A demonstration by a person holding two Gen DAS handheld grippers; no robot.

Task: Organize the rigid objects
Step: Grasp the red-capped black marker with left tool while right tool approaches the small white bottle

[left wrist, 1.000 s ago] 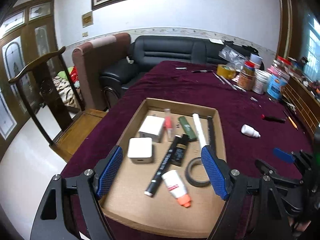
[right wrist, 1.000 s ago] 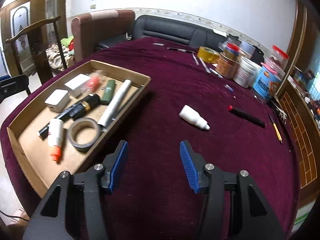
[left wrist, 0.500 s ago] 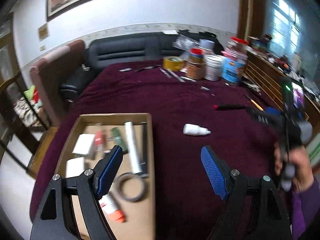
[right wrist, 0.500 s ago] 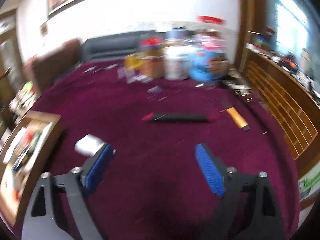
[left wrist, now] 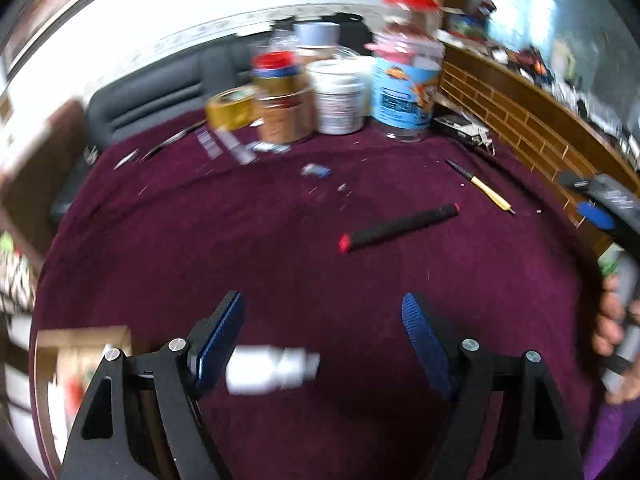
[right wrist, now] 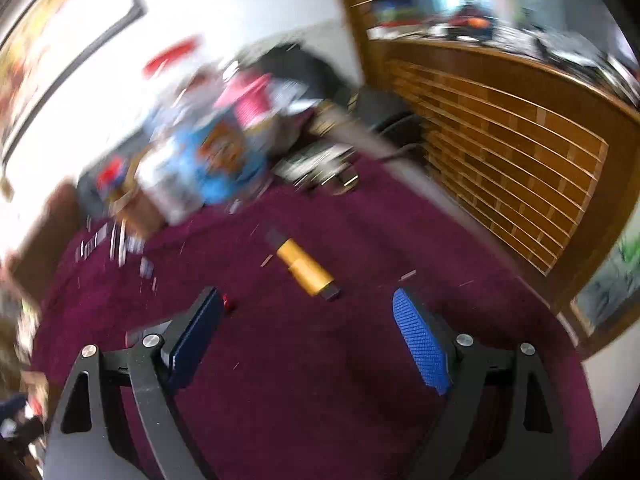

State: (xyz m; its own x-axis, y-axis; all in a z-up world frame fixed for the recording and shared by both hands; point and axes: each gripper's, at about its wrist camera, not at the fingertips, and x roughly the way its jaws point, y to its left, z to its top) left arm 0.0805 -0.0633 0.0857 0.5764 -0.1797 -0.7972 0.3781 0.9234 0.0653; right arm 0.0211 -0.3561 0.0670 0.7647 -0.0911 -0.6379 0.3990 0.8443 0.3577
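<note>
My left gripper [left wrist: 322, 346] is open above the maroon tablecloth [left wrist: 280, 232]. A small white bottle [left wrist: 272, 370] lies blurred between its fingers, close to the left pad [left wrist: 218, 340]. A black marker with red ends [left wrist: 398, 226] lies farther ahead, and a thin yellow tool [left wrist: 484, 190] beyond it to the right. The cardboard tray [left wrist: 76, 340] is at the lower left edge. My right gripper [right wrist: 308, 336] is open and empty over the cloth, with the yellow tool [right wrist: 306, 268] just ahead of it. The right gripper also shows at the right edge of the left wrist view [left wrist: 596, 212].
Jars, tubs and a roll of yellow tape [left wrist: 230, 106] stand in a cluster at the table's far side, with a blue-labelled jar [left wrist: 404, 92] among them. A wooden slatted cabinet [right wrist: 520, 168] runs along the right. A black sofa [left wrist: 160, 92] stands behind the table.
Both grippers have swung right, away from the tray. The white bottle now lies between the left fingers; the yellow tool now lies just ahead of the right gripper. Both views are motion-blurred.
</note>
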